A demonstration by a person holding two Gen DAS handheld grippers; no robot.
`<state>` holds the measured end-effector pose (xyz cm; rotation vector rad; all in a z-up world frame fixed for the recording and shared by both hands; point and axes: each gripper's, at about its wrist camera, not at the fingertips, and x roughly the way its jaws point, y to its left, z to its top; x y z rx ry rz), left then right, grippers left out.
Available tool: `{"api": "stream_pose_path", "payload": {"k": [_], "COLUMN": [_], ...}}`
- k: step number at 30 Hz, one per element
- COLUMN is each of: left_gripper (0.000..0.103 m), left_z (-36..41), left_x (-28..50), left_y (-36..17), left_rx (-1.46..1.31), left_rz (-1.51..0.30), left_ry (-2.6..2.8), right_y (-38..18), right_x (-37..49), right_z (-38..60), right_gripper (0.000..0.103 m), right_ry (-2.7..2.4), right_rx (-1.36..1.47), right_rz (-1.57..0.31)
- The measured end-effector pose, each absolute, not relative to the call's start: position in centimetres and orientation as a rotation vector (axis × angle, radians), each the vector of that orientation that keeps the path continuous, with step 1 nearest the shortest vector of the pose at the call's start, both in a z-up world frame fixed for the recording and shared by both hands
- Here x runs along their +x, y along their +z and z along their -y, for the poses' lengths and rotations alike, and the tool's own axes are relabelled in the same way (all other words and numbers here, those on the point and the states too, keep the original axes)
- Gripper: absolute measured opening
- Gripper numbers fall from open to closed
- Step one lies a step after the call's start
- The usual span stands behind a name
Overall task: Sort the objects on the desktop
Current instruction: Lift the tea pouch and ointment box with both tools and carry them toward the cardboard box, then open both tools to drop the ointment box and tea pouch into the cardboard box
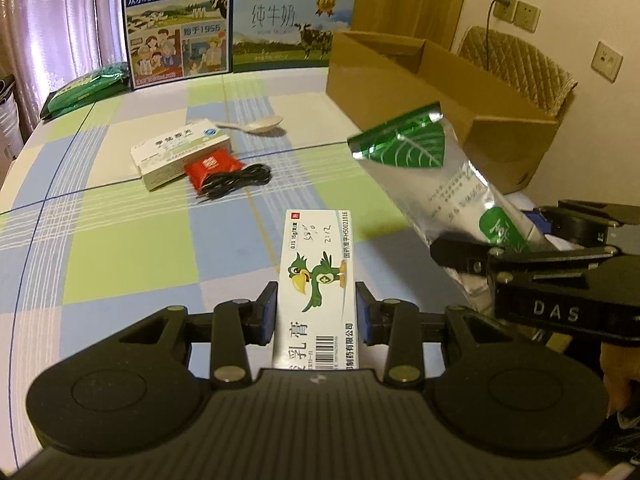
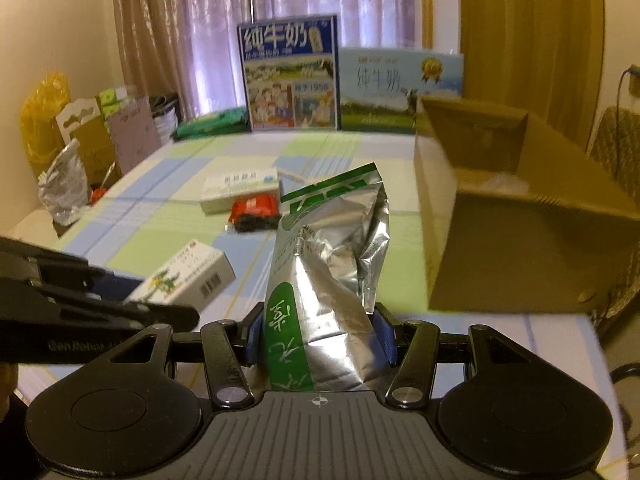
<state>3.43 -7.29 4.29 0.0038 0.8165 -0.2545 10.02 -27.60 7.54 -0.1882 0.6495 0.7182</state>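
Note:
My left gripper (image 1: 316, 312) is shut on a white ointment box (image 1: 320, 276) printed with a green parrot, its blue pads (image 1: 269, 312) pressing both long sides. The box points forward over the checked tablecloth (image 1: 132, 256). My right gripper (image 2: 320, 336) is shut on the lower end of a silver and green foil pouch (image 2: 336, 264), which stands up crumpled between the pads. In the left wrist view the foil pouch (image 1: 440, 176) tilts up toward the open cardboard box (image 1: 440, 92), held by the right gripper (image 1: 508, 240). The right wrist view shows the left gripper (image 2: 148, 296) holding the ointment box (image 2: 188, 276).
A white medicine box (image 1: 180, 152), a red packet (image 1: 212, 168), a black cable (image 1: 240, 180) and a white spoon (image 1: 256, 126) lie mid-table. A green packet (image 1: 84, 88) and two milk cartons (image 1: 176, 24) stand at the back. The cardboard box (image 2: 500, 220) fills the right side.

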Motion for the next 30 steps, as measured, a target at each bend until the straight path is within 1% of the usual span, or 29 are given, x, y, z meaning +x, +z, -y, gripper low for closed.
{"api": "stream_pose_path", "payload": {"k": [6, 14, 23, 30], "left_gripper": [0.033, 0.033, 0.033, 0.033], "left_z": [9.4, 13.9, 19.4, 22.8], "left_x": [3.5, 5.9, 11.6, 16.5], "left_y": [7.0, 10.4, 13.4, 13.9], "left_rx": [0.002, 0.022, 0.036, 0.025], "left_rz": [-0.774, -0.724, -0.678, -0.674], "left_ry": [-0.276, -0.325, -0.392, -0.420], "right_y": [10.9, 14.6, 17.2, 17.7], "right_x": [10.4, 13.7, 20.1, 24.3], "right_z": [30.0, 34.6, 39.0, 40.2], "right_gripper": [0.051, 0.051, 0.051, 0.051], "right_ry": [0.673, 0.598, 0.510, 0.494], "right_rx": [-0.153, -0.119, -0.102, -0.102], "right_rz": [-0.593, -0.544, -0.527, -0.535]}}
